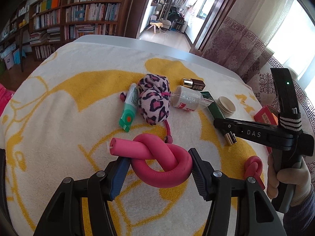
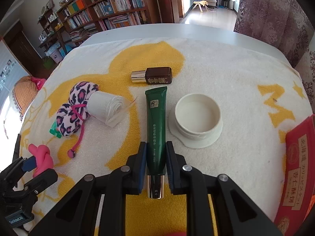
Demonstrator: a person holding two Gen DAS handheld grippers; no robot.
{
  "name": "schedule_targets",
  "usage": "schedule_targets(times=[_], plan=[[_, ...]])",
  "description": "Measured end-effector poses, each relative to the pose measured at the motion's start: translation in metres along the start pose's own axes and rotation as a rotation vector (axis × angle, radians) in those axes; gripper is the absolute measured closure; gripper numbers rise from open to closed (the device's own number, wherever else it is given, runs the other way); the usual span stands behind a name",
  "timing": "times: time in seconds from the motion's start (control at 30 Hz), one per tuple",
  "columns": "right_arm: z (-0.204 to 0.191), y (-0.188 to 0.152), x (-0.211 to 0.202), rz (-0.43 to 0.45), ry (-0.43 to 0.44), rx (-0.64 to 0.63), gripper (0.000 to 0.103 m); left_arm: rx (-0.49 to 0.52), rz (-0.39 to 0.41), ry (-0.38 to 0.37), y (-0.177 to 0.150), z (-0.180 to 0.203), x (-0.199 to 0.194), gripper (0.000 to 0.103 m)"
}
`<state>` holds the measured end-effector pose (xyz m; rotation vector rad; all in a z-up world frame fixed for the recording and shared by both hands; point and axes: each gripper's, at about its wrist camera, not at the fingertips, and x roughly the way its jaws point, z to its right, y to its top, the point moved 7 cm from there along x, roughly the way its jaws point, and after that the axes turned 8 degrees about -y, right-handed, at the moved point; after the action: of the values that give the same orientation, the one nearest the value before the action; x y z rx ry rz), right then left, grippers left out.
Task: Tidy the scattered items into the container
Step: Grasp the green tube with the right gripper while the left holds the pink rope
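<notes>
Left wrist view: the left gripper [image 1: 160, 164] is clamped around a knotted pink foam roller [image 1: 157, 161], one pad pressing each side of its loop, on the white and yellow terry towel [image 1: 59, 108]. Just ahead lie a leopard-print plush pouch [image 1: 154, 102], a green and white tube [image 1: 129, 108] touching its left side, and a roll of white tape [image 1: 186, 98] to its right. Far right, a hand [image 1: 283, 179] holds the right gripper [image 1: 226, 129].

Right wrist view: the right gripper [image 2: 156, 163] grasps a dark green tube with a gold cap [image 2: 156, 122], both pads against its lower body. Ahead lies a brown bottle [image 2: 155, 75]; just right, a white round jar [image 2: 196, 118]; at the far right edge, a red box [image 2: 297, 167].
</notes>
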<state>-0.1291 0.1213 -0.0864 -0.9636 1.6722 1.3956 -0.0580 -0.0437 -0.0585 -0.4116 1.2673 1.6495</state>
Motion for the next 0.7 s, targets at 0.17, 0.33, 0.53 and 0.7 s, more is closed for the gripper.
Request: schedule_targets(times=[0.17, 0.33, 0.53, 0.7], plan=[[0.016, -0.021, -0.027, 0.025, 0.18, 0.153, 0.083, 0.013, -0.009, -0.004, -0.002, 0.005, 0.004, 0.041], [0.029, -0.034, -0.064, 0.107, 0.242, 0.226, 0.083, 0.029, -0.009, -0.002, -0.002, 0.013, 0.005, 0.041], [0.053, -0.044, -0.105, 0.218, 0.207, 0.279, 0.083, 0.055, 0.001, -0.015, 0.001, 0.03, -0.001, 0.041], [0.091, -0.051, -0.132, 0.314, 0.1, 0.334, 0.083, 0.095, 0.008, -0.043, 0.002, 0.06, -0.006, 0.041]])
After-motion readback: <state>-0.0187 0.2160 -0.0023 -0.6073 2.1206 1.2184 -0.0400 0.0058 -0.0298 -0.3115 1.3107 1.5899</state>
